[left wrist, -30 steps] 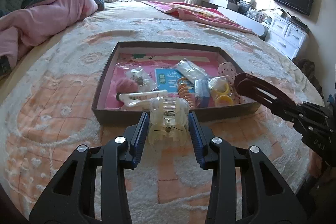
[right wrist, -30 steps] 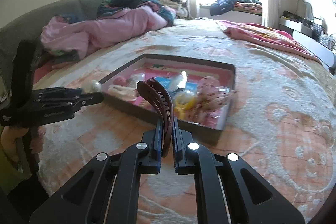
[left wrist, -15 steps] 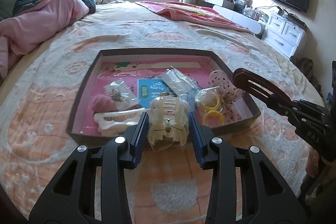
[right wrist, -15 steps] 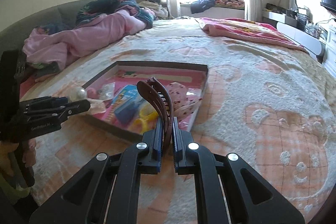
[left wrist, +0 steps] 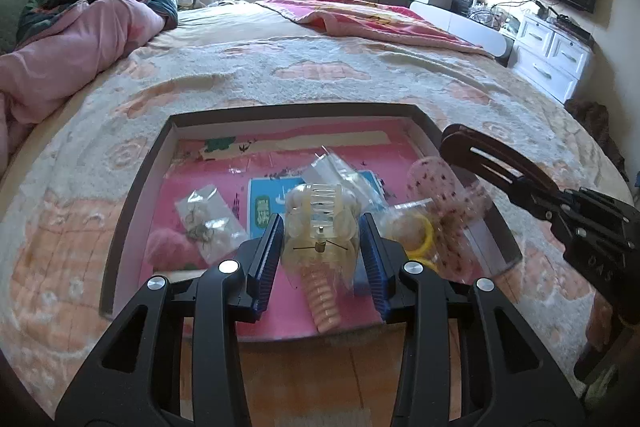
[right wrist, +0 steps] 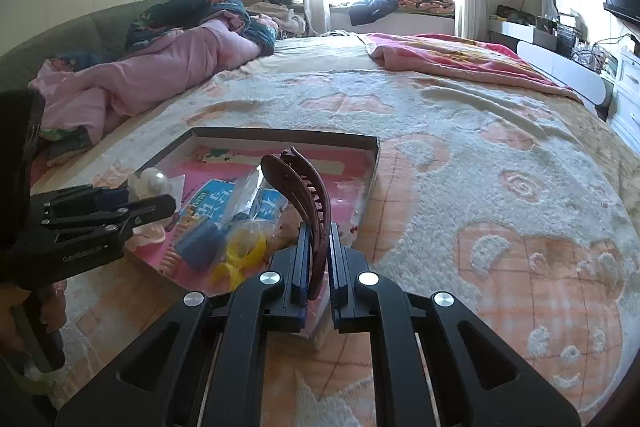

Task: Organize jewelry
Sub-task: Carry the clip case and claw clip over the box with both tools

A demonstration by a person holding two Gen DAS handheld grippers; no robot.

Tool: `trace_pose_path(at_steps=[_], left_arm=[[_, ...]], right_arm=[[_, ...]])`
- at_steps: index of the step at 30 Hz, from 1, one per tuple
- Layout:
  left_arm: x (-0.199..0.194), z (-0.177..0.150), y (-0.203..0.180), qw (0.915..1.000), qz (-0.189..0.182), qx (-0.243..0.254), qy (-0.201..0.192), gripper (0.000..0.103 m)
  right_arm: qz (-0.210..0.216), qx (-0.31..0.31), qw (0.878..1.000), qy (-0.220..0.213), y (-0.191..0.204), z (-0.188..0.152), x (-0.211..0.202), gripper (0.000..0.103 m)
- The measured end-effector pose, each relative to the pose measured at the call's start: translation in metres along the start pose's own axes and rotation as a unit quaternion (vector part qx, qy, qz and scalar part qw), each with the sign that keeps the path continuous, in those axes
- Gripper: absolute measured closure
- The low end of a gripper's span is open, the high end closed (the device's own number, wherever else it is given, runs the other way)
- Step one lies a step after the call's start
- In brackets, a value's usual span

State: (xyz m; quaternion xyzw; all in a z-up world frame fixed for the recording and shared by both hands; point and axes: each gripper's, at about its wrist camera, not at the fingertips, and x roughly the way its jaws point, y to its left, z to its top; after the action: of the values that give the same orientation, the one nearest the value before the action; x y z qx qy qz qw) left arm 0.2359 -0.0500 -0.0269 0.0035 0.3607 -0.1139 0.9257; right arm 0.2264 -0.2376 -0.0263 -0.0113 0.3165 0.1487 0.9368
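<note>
Left wrist view: left claw point(left wrist: 320, 247) closed on clear hair clip point(left wrist: 320, 223), blue pads pressing both its sides, held above near half of shallow tray point(left wrist: 132, 195) on bed point(left wrist: 280, 67). Tray holds small bags, yellow rings point(left wrist: 420, 247), pink spiral tie point(left wrist: 324, 301) (directly below clip), blue card. Right claw point(left wrist: 532, 197) at 3 o'clock, over tray's right wall. Right wrist view: right claw point(right wrist: 318, 265) clamped tight on brown banana clip point(right wrist: 300, 187), clip upright, curving toward 11 o'clock above tray's near right corner.
</note>
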Motion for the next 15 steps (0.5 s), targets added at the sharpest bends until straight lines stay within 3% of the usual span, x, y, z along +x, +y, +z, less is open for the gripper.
trace_pose_path(at_steps=[15], left_arm=[[0.036,0.018,0.006,0.9997,0.015,-0.005,0.018,0.072]], right_arm=[[-0.016,-0.03,0.999,0.031,0.01,0.005,0.043,0.095]])
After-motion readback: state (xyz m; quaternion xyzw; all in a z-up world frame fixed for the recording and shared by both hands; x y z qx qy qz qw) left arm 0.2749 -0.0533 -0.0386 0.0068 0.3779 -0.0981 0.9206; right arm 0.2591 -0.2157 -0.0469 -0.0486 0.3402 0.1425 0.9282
